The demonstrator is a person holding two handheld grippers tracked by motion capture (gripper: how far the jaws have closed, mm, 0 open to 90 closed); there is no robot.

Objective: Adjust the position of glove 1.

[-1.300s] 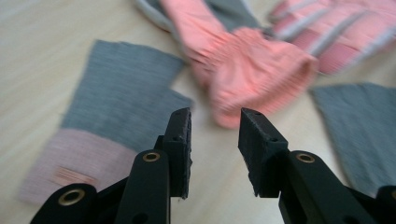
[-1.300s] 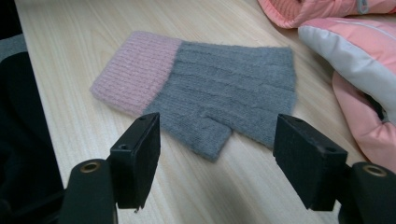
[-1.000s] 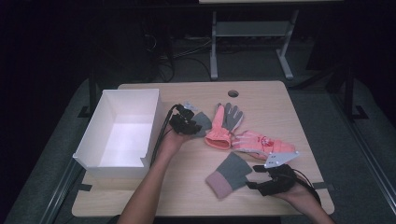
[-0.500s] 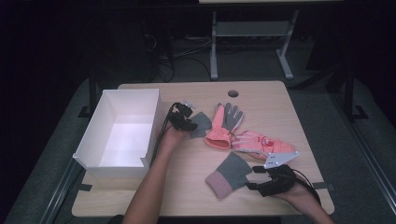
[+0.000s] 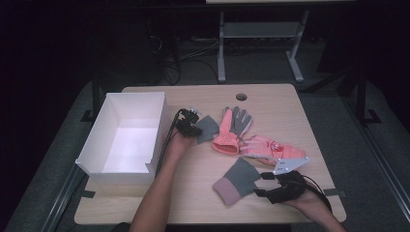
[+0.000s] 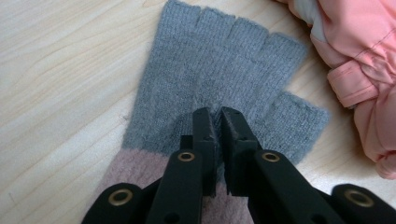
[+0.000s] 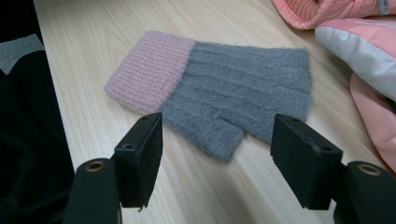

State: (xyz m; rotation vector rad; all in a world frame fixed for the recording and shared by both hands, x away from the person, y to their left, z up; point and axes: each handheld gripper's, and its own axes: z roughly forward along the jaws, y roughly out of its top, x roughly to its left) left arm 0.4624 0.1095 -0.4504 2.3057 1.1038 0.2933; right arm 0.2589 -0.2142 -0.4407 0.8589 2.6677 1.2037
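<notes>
From above, my left gripper (image 5: 191, 126) sits on a grey fingerless glove (image 5: 208, 127) just right of the white box (image 5: 96, 150), near the middle of the table (image 5: 270, 99). Its jaws have just been closing and now pinch the knit. A second grey glove with a pink cuff (image 5: 235, 181) lies near the front edge, and my right gripper (image 5: 265, 186) rests just right of it, touching its side. Between the two grey gloves lie a pink-cuffed work glove (image 5: 232, 129) and a pink mitten (image 5: 268, 146). Bare wood stretches along the far edge and to the far right.

In the left gripper view, the glove (image 6: 219, 74) is flat, ribbed grey wool with stub fingers pointing away and a pink cuff under my jaws. My left gripper (image 6: 216, 117) has its tips nearly together, a fold of wool caught between them. The pink mitten (image 6: 364, 70) lies just right of the thumb; open wood is on the left.

In the right gripper view, the other glove (image 7: 233, 88) lies flat, pink cuff left, thumb toward me. My right gripper (image 7: 217, 140) stands wide apart, holding nothing. The mitten (image 7: 359, 51) lies close on the right, and the table edge is on the left.
</notes>
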